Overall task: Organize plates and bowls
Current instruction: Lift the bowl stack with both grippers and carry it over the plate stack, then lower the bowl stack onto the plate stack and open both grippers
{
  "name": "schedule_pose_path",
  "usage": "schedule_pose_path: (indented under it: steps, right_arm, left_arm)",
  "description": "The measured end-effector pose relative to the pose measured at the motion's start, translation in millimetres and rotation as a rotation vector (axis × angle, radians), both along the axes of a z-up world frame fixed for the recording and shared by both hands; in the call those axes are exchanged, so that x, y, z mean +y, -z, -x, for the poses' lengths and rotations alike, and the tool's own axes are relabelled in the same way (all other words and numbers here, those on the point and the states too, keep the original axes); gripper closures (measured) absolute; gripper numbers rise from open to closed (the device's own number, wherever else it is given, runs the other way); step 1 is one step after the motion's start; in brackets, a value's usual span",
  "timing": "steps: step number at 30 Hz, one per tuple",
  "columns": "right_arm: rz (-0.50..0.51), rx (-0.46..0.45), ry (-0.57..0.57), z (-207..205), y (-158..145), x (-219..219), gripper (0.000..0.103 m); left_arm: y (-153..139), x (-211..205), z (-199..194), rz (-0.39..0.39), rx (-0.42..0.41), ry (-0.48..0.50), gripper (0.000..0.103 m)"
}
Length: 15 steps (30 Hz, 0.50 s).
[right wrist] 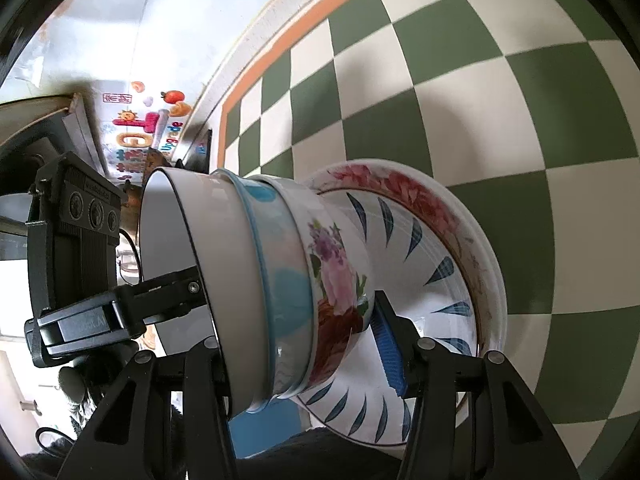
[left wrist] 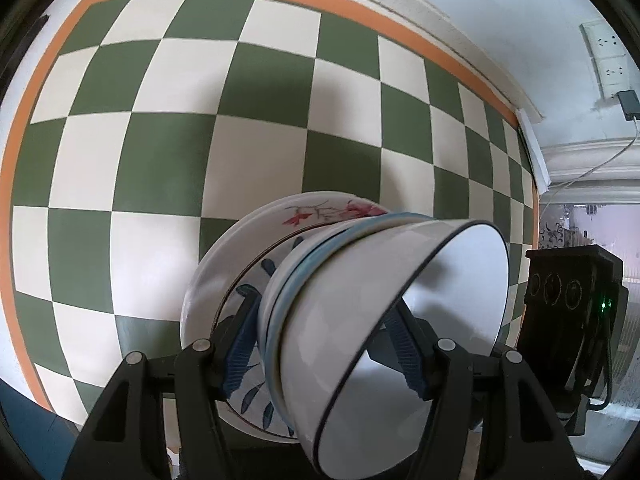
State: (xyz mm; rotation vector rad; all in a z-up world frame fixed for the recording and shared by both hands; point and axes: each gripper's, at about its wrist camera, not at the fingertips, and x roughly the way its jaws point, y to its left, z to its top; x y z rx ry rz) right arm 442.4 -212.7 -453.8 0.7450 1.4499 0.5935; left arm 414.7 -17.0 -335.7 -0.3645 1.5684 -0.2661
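A stack of nested bowls (left wrist: 320,340) sits on stacked plates (left wrist: 224,264), all held between my two grippers above the checkered table. The top bowl is white with a dark rim (left wrist: 452,280). My left gripper (left wrist: 324,344) is shut on the stack, one blue pad (left wrist: 240,352) under the plates and one (left wrist: 404,344) inside the top bowl. In the right wrist view the bowls (right wrist: 264,288) and plates (right wrist: 432,264) show from the other side. My right gripper (right wrist: 304,344) is shut on the stack, with a blue pad (right wrist: 386,348) against the blue-leaf plate. The left gripper (right wrist: 100,280) shows opposite.
A green and white checkered tablecloth (left wrist: 160,128) with an orange border covers the table below. A white wall with sockets (left wrist: 608,56) and a cable lies at the right. The right gripper body (left wrist: 568,304) shows at the right edge. Colourful wall stickers (right wrist: 148,128) appear at the left.
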Motion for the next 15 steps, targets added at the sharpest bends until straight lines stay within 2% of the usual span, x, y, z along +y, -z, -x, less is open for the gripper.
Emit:
schedule_pose_path:
  steps: [9, 15]
  right_arm:
    - [0.018, -0.017, -0.018, 2.7, 2.9, 0.3, 0.049]
    - [0.045, 0.003, -0.013, 5.4, 0.6, 2.5, 0.047]
  left_arm:
    - [6.9, 0.6, 1.2, 0.006, -0.001, -0.012, 0.043]
    - [2.7, -3.7, 3.3, -0.024, -0.028, 0.024, 0.043]
